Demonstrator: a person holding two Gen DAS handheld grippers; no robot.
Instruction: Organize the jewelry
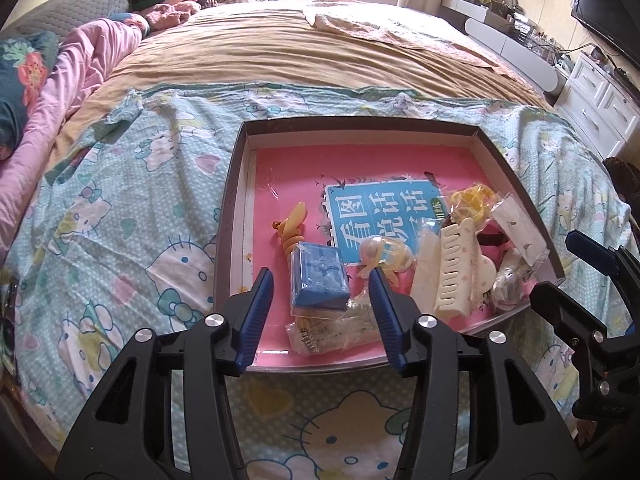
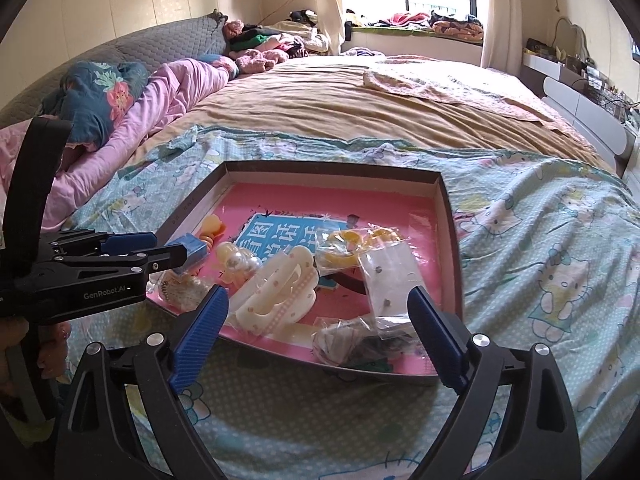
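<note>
Two claws hang spread over the tray (image 1: 236, 184). Left claw (image 1: 321, 280) lines up on the blue box (image 1: 318, 276); next, I think, squeeze it. Right claw (image 2: 318, 308) waits at 3 o'clock.

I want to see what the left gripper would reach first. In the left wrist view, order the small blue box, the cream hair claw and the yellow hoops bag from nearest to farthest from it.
1. Small blue box: between the fingers of the left gripper, tray's near left.
2. Cream hair claw: just right of the right finger.
3. Yellow hoops bag: farther back, right side of the tray.
</note>
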